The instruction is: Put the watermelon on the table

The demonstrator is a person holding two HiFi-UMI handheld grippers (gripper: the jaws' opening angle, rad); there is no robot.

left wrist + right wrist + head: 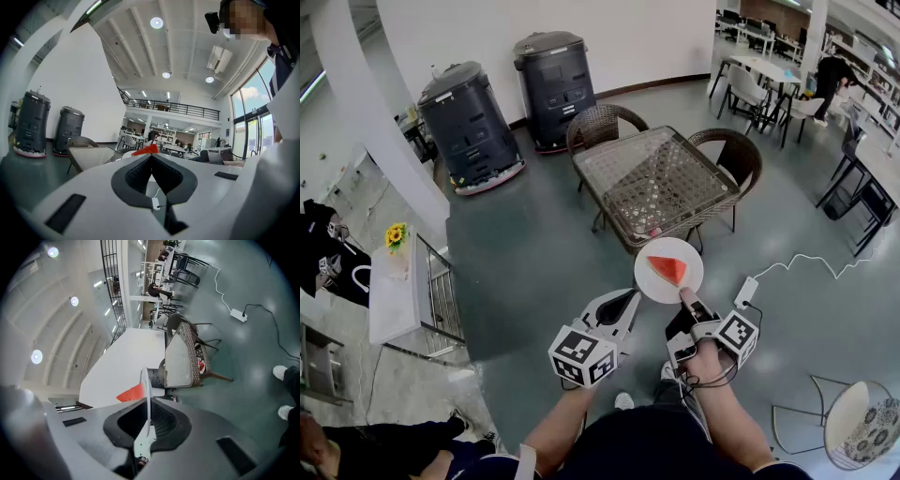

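Note:
A red watermelon slice (668, 270) lies on a small white plate (651, 284). My right gripper (684, 298) is shut on the plate's near rim and holds it in the air in front of the glass-topped wicker table (656, 183). In the right gripper view the plate (146, 394) stands edge-on between the jaws of the right gripper (147, 401), with the slice (131, 393) to its left. My left gripper (630, 298) is shut and empty, its tips beside the plate's left rim. The left gripper (151, 157) sees the slice (146, 150) just past its tips.
Two wicker chairs (600, 122) stand at the table's far sides. Two dark grey machines (469, 127) stand by the white wall, next to a white pillar (375, 122). A power strip (745, 292) with its cable lies on the floor at right. A white rack (398, 286) stands at left.

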